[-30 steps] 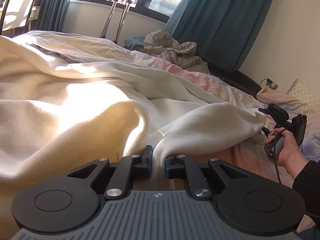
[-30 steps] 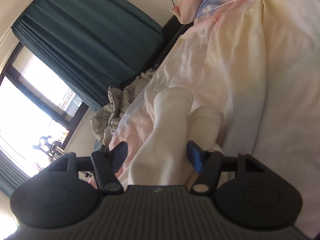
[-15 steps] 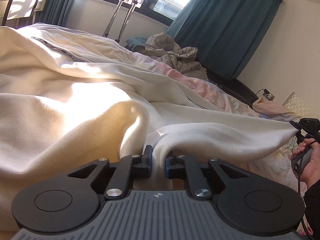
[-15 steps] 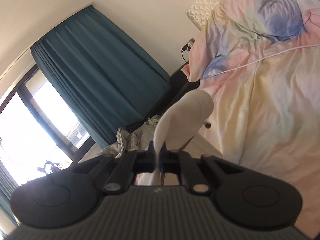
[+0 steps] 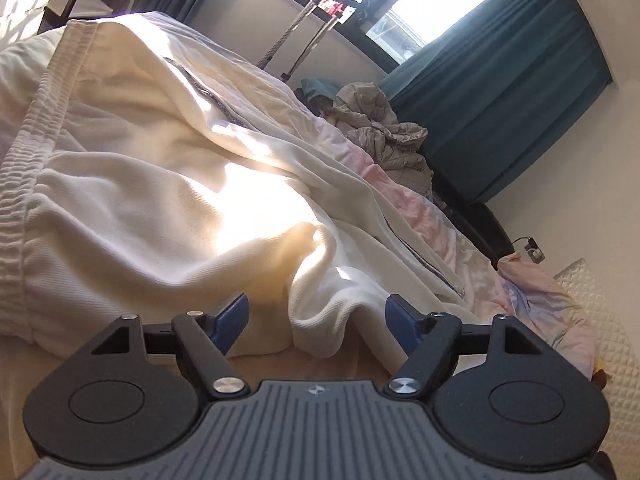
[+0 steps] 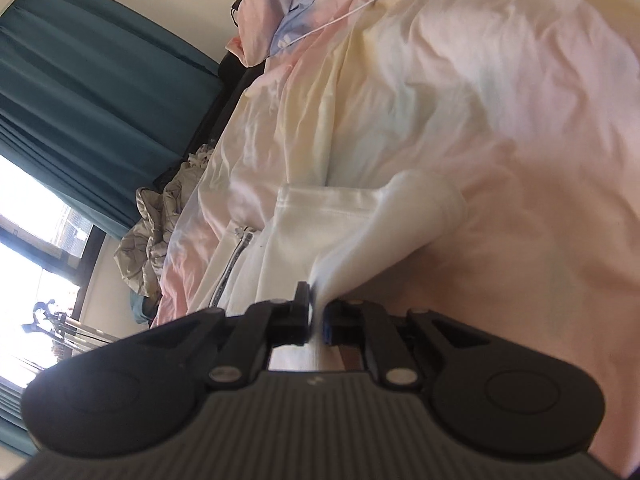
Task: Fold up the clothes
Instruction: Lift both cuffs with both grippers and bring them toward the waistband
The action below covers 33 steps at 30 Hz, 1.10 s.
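- My left gripper [image 5: 316,316] has just been opening: its blue pads [image 5: 230,316] now stand wide apart, and a fold of the cream jacket [image 5: 160,200] lies loose between them, touching neither that I can see.
- The jacket is spread across the bed, filling most of my left view; its ribbed hem [image 5: 24,184] runs up the left edge and its zip [image 5: 216,100] crosses the middle, in strong sunlight.
- My right gripper [image 6: 318,316] is pinched together on a thin edge of the jacket's sleeve [image 6: 400,220]; the cloth rises from the jaws and ends in a rounded cuff lying over the pastel bedsheet [image 6: 500,100].
- In the right view the jacket's body [image 6: 280,248] lies just left of the sleeve, with its zip [image 6: 230,264] running down toward the gripper.
- A thin white cable [image 6: 360,10] crosses the sheet well beyond the sleeve.
- At the far edge of the bed sits a crumpled grey garment [image 5: 380,128], in front of teal curtains [image 5: 520,80] and a bright window.
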Available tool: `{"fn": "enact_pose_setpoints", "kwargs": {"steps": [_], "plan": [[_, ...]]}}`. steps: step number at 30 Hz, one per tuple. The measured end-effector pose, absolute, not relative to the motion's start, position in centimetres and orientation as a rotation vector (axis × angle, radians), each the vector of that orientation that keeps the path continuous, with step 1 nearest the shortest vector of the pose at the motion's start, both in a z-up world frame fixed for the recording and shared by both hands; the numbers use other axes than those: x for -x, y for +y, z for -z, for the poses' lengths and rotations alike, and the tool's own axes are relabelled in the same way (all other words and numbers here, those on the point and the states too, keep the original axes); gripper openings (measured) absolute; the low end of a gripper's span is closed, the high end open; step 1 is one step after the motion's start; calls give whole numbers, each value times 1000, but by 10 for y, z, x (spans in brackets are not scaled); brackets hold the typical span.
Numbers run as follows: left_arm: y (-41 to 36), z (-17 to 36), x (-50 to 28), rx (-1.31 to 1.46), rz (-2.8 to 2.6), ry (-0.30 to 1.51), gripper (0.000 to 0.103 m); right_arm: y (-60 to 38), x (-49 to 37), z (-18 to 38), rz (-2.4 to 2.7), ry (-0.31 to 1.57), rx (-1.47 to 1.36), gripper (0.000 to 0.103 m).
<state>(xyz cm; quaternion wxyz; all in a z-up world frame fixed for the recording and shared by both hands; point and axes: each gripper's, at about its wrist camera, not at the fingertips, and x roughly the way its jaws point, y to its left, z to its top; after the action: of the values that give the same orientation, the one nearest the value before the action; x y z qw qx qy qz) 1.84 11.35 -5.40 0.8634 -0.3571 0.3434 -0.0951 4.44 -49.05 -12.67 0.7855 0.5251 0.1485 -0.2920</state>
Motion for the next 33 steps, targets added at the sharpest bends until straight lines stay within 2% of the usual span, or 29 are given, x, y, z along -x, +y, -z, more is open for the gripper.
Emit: {"fn": "enact_pose_setpoints", "kwargs": {"steps": [3,5,7,12,17,19,20,21,22,23,24,25,29,30,33], "plan": [[155,66,-2,963,94,774,82,-493,-44,132,651,330,-1153,16],[176,77,6,1072,17,793,82,-499,-46,133,661,332,-1160,34],[193,90,12,1173,-48,814,82,-501,-46,133,667,323,-1154,43],[204,109,10,1250,-117,855,82,-503,-43,131,700,302,-1133,52],[216,125,-2,1321,-194,831,81,-509,-52,139,720,308,-1104,52],[223,127,-6,1341,-213,811,80,-513,-57,143,719,305,-1092,49],[226,127,-8,1350,-222,800,79,-514,-58,145,718,302,-1090,41],[228,126,-10,1346,-224,799,73,-515,-61,147,715,299,-1090,36],[229,123,-10,1319,-232,787,68,-515,-62,147,711,293,-1085,21],[230,119,-10,1290,-240,774,55,-515,-63,145,708,284,-1075,8],[232,115,-10,1278,-235,752,47,-515,-63,144,704,275,-1064,7],[234,111,-9,1267,-227,728,45,-515,-63,141,694,258,-1055,4],[243,75,-6,1164,-226,597,34,-515,-57,125,630,159,-1027,3],[250,64,-5,1150,-219,569,24,-516,-53,121,627,132,-1026,3],[269,32,-4,1106,-200,501,21,-521,-35,112,656,47,-1041,3]]}}
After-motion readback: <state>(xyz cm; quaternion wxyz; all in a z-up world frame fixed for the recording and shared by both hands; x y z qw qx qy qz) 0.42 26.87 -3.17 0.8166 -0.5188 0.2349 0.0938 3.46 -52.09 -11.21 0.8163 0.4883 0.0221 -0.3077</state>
